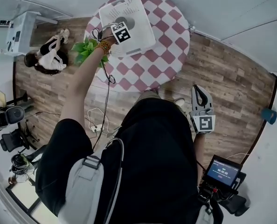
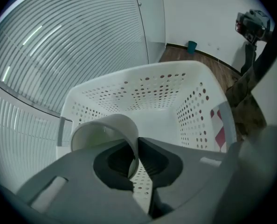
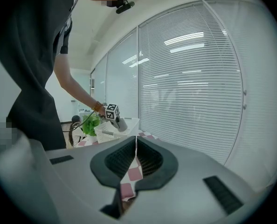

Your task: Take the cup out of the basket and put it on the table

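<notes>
**Jaws and cup.** The jaws of the left gripper are shown closed on the thin wall of the white cup. The cup's body lies to the left of the jaws, and its open mouth is turned toward the camera. A rim pinch is judged to have been chosen because the cup is too wide to be spanned whole.

**Basket.** The perforated basket is seen beyond and below the jaws, so the cup is placed within or just above its walls; which of the two cannot be told. A strip of the checked table is visible to the right of the jaws, past the basket wall, where a set-down would seem possible.

**Right gripper.** The jaws of the right gripper are pressed together with nothing between them. It is judged to be kept idle, out of the way.

**Arms.** The left arm is stretched forward over the table. The right arm is hung low at the side, well apart from the basket.
</notes>
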`<state>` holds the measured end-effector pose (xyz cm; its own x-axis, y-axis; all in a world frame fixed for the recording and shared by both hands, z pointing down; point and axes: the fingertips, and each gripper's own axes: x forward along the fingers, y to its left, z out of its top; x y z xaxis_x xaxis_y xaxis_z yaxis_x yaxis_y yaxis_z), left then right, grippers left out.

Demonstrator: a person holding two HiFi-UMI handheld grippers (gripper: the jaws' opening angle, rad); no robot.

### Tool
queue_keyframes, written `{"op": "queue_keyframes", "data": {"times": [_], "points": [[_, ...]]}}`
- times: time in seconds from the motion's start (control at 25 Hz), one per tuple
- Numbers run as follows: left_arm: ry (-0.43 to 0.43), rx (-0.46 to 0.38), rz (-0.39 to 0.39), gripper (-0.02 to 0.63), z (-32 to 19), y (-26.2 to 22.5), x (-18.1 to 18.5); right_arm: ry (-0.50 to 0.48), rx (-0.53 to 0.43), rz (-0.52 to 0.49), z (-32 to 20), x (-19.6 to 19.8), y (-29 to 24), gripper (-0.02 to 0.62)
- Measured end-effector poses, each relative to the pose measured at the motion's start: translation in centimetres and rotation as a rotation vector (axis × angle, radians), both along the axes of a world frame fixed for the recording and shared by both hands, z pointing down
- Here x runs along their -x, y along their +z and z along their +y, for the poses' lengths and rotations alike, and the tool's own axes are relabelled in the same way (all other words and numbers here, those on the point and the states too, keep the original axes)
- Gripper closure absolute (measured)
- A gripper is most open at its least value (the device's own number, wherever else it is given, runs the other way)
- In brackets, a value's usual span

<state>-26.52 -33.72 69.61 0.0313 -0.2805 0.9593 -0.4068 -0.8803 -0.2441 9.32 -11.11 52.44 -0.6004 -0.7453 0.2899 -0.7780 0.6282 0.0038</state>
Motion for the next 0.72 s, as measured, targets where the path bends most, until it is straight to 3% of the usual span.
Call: {"op": "queue_keyframes", "data": {"times": [0.4,0.72], "points": [[0.0,-0.204,0.052,0.572,0.3,-7.2,-1.6,-0.087,-0.029,-0.013,-2.5,0.0,-0.7,0.583],[0.005,-0.42,0.099,0.572,1.2,-15.5,-2.6,-0.171,-0.067,-0.003,-3.9,0.9,-1.7,0.583]]}}
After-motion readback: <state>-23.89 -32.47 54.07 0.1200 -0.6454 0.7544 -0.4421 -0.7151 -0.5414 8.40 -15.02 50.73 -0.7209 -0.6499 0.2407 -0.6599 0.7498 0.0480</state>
